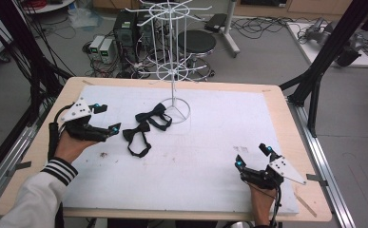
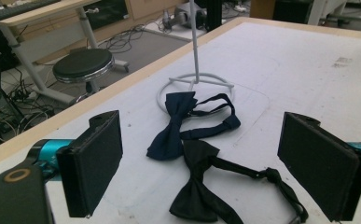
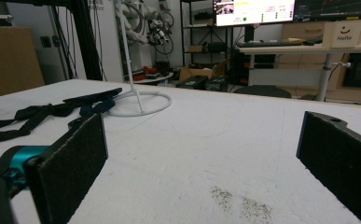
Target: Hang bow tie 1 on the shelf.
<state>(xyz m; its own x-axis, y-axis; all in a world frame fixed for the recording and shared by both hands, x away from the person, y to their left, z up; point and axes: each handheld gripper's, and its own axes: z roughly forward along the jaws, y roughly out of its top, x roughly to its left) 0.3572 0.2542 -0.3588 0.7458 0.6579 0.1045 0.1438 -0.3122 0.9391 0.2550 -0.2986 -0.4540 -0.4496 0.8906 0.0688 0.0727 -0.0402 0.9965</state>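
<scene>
Two bow ties lie on the white mat near its middle left. A navy bow tie rests against the ring base of a white wire display stand. A black bow tie lies just in front of it, its strap looped. My left gripper hovers open at the mat's left side, jaws aimed at the ties, nothing between them. My right gripper sits open and empty near the front right of the mat.
The white mat covers a wooden table. The stand's wire arms spread high above the back of the mat. A round stool, computers and cables sit on the floor behind. Black frame posts flank the table.
</scene>
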